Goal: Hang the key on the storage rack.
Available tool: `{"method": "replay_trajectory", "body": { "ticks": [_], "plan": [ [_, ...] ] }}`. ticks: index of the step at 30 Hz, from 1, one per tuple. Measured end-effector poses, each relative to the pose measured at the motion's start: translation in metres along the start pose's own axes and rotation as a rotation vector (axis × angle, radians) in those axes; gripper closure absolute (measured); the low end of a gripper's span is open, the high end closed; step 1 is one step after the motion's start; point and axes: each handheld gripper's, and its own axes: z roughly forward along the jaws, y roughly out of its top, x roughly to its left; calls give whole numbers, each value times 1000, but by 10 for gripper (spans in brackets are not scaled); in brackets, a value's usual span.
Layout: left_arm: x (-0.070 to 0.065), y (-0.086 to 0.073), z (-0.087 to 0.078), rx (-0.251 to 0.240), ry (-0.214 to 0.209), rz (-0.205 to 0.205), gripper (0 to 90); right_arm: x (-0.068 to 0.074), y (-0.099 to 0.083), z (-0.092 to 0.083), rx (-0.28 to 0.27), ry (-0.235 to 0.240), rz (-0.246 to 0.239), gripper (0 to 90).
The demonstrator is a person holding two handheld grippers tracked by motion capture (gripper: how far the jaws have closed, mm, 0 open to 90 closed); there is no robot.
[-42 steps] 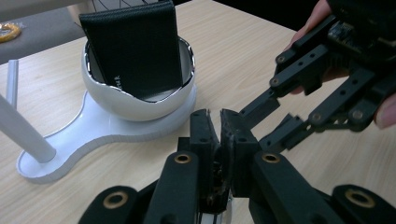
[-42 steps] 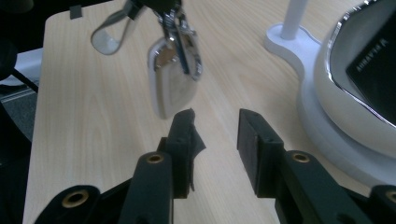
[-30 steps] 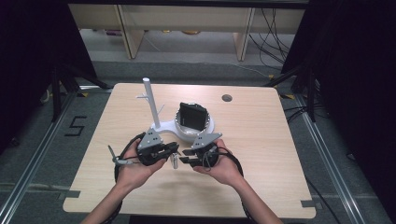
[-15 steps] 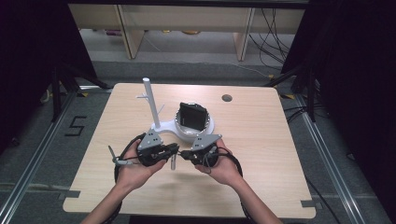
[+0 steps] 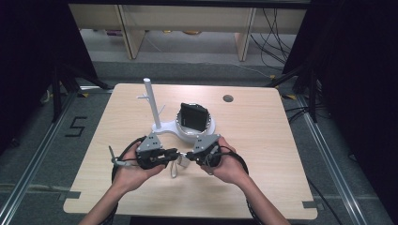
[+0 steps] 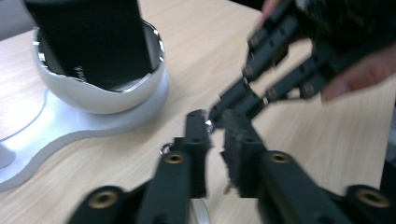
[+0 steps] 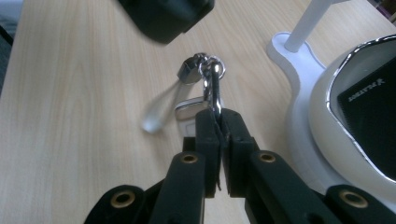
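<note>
A metal key ring [image 7: 212,70] with a silver key [image 7: 191,109] and a clear strap [image 7: 161,109] hangs over the table. My right gripper [image 7: 218,114] is shut on the ring. In the high view the key ring [image 5: 180,161] sits between my left gripper [image 5: 172,153] and right gripper [image 5: 190,154], which meet tip to tip. In the left gripper view my left gripper [image 6: 215,119] has a narrow gap between its jaws with nothing gripped. The right gripper's fingertips [image 6: 229,100] touch in just ahead of it.
A white stand [image 5: 162,129] with an upright post [image 5: 150,101] is just beyond the grippers. Its white bowl [image 5: 187,132] holds a black box [image 5: 194,116] on end. A round cable hole [image 5: 228,98] is at the table's back.
Both hands have barely moved. The key ring hanging between the gripper tips has shifted slightly to the right.
</note>
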Motion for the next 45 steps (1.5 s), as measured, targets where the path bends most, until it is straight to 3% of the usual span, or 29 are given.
{"method": "replay_trajectory", "body": {
  "ticks": [4, 6, 8, 9, 14, 16, 20, 28, 31, 33, 34, 36, 38, 40, 41, 43, 45],
  "plan": [
    [0, 2, 5, 11, 16, 112, 615, -3, 5, -5, 14, -3, -12, 877],
    [4, 3, 8, 55, -10, 162, 565, -5, 7, -7, 12, 5, -14, 878],
    [5, 3, 12, 65, 2, 187, 547, -6, 8, -9, 9, 7, -18, 878],
    [7, 3, 13, 84, 0, 225, 545, -7, 8, -10, 8, 14, -17, 878],
    [12, 5, 20, 123, -18, 300, 570, -7, 10, -11, 0, 21, -38, 877],
    [15, 5, 23, 131, -15, 313, 591, -6, 10, -13, 11, 19, -6, 878],
    [19, 5, 26, 148, -36, 326, 656, -6, 12, -14, 1, 21, -29, 878],
    [20, 2, 30, 191, -61, 311, 797, -5, 15, -17, -15, 37, -42, 875],
    [19, 2, 28, 208, -63, 322, 816, -5, 16, -17, -16, 34, -71, 869],
    [19, 1, 25, 171, -43, 282, 828, -4, 17, -18, -30, 41, -70, 850],
    [20, 2, 23, 169, -31, 274, 833, -6, 17, -19, -55, 23, -70, 829],
    [21, 1, 20, 163, -3, 256, 834, -7, 18, -21, -113, 41, -26, 757],
    [23, -1, 16, 161, 18, 233, 835, -8, 19, -26, -165, 27, -3, 693],
    [25, -4, 12, 138, 43, 205, 835, -10, 19, -33, -202, -9, 13, 684],
    [26, -6, 9, 127, 60, 187, 835, -11, 18, -37, -217, -28, 56, 676],
    [28, -8, 4, 109, 90, 149, 835, -17, 14, -45, -260, -69, 76, 673],
    [31, -11, 0, 86, 122, 114, 835, -22, 8, -53, -267, -101, 108, 665]
  ]
}}
